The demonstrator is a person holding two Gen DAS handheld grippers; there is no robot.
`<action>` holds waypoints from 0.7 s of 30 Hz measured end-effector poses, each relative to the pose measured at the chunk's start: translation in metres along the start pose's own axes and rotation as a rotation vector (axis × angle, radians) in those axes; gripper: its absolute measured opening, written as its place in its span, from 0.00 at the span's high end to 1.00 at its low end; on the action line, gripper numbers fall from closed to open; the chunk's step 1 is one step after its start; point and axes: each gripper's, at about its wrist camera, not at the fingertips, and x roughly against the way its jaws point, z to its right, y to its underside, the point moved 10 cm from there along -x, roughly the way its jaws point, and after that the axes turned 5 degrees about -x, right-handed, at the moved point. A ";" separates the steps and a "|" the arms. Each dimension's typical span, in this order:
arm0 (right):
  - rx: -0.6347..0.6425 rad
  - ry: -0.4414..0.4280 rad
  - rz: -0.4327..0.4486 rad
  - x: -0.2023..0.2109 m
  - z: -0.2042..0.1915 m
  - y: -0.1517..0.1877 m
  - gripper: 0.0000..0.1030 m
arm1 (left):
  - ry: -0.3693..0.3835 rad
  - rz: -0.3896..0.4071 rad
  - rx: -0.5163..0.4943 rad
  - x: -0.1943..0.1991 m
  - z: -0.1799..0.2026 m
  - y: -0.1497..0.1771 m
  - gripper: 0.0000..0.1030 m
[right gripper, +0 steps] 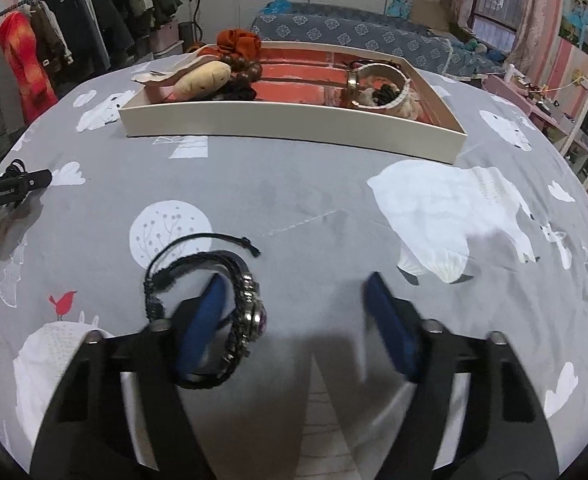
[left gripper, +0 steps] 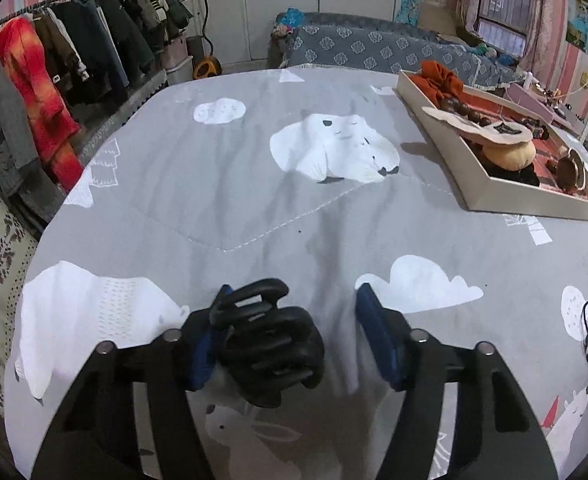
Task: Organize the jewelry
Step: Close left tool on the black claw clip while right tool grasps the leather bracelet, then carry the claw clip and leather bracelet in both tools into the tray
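Several pieces are already stowed in the tray (right gripper: 294, 130), while a black hair claw (left gripper: 268, 344) and a braided bracelet (right gripper: 214, 316) remain on the cloth between the spread, empty fingers of the left gripper (left gripper: 290, 300) and right gripper (right gripper: 295, 300).

Matt black plastic hair claw (left gripper: 268, 344); braided cord bracelet (right gripper: 210, 312) with shiny, probably metal charm; soft printed cloth cover (right gripper: 313, 208).
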 end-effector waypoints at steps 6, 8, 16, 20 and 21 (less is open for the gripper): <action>0.007 -0.044 0.012 0.001 -0.008 -0.004 0.82 | 0.004 0.009 0.010 0.002 -0.002 0.000 0.58; 0.003 -0.046 0.020 0.003 -0.006 -0.006 0.87 | 0.006 0.011 0.012 0.002 -0.002 -0.001 0.61; -0.007 -0.041 0.024 0.002 0.005 -0.009 0.87 | 0.014 0.018 0.022 0.004 -0.005 -0.003 0.64; -0.017 -0.039 0.038 0.006 0.011 -0.013 0.87 | -0.005 0.042 0.024 0.010 -0.008 -0.008 0.64; -0.016 -0.038 0.042 0.007 0.012 -0.015 0.87 | -0.005 0.047 0.027 0.012 -0.009 -0.010 0.64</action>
